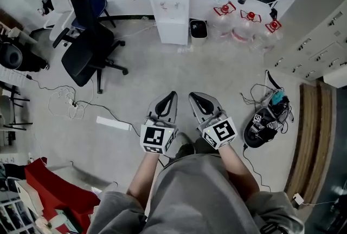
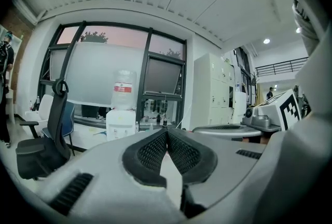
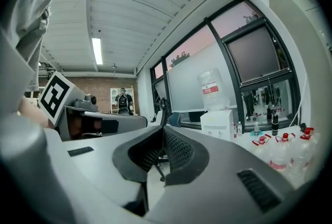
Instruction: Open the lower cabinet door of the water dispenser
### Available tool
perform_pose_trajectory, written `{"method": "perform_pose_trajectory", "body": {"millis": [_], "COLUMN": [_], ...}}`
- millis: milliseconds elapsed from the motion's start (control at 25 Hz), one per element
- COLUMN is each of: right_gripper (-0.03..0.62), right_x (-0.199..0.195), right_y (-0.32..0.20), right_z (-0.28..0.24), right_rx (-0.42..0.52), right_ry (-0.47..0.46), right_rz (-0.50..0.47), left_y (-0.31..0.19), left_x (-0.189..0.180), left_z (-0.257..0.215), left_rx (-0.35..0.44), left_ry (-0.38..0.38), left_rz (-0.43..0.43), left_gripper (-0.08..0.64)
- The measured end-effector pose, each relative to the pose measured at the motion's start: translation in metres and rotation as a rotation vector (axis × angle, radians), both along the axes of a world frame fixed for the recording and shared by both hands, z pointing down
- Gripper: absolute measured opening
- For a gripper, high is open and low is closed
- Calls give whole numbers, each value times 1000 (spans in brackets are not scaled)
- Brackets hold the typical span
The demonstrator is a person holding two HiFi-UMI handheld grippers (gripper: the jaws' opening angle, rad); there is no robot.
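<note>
The white water dispenser [image 1: 170,5] stands far ahead against the window wall, a clear bottle on top and its lower cabinet door [image 1: 172,28] shut. It shows small in the left gripper view [image 2: 120,123] and in the right gripper view [image 3: 220,122]. Both grippers hover side by side over the floor, well short of it, just in front of my body. My left gripper [image 1: 173,94] is shut with its pads meeting and nothing between them [image 2: 166,131]. My right gripper [image 1: 191,96] is shut and empty too [image 3: 162,129].
A black office chair [image 1: 89,46] stands left of the path. Several water jugs [image 1: 246,24] and a small black bin [image 1: 198,28] sit right of the dispenser. Cables and a power strip [image 1: 114,123] lie on the floor at left; a black device [image 1: 265,122] lies at right. Lockers [image 1: 317,38] line the right wall.
</note>
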State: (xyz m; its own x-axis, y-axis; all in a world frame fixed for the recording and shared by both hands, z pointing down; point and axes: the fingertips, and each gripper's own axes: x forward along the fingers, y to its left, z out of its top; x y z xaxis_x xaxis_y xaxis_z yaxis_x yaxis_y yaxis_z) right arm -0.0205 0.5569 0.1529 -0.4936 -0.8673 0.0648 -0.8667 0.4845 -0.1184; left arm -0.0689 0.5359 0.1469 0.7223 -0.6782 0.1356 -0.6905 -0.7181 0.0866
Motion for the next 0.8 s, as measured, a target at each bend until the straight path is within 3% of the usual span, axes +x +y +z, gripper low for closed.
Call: {"method": "perform_pose_trajectory", "body": {"millis": [280,800], "right_gripper": [12,12], "right_x": [8,27], "right_y": [-30,-137], "right_z": [17,24], "right_rx": [-46,-71], "right_ry": [-28,-78], "right_rz": [36,21], "left_y": [-24,-125], "left_x": [2,24], "left_z": [14,15], "left_rx": [-26,-44], "left_ry": [-4,-50], "left_rz": [20,21], "left_gripper": [9,9]}}
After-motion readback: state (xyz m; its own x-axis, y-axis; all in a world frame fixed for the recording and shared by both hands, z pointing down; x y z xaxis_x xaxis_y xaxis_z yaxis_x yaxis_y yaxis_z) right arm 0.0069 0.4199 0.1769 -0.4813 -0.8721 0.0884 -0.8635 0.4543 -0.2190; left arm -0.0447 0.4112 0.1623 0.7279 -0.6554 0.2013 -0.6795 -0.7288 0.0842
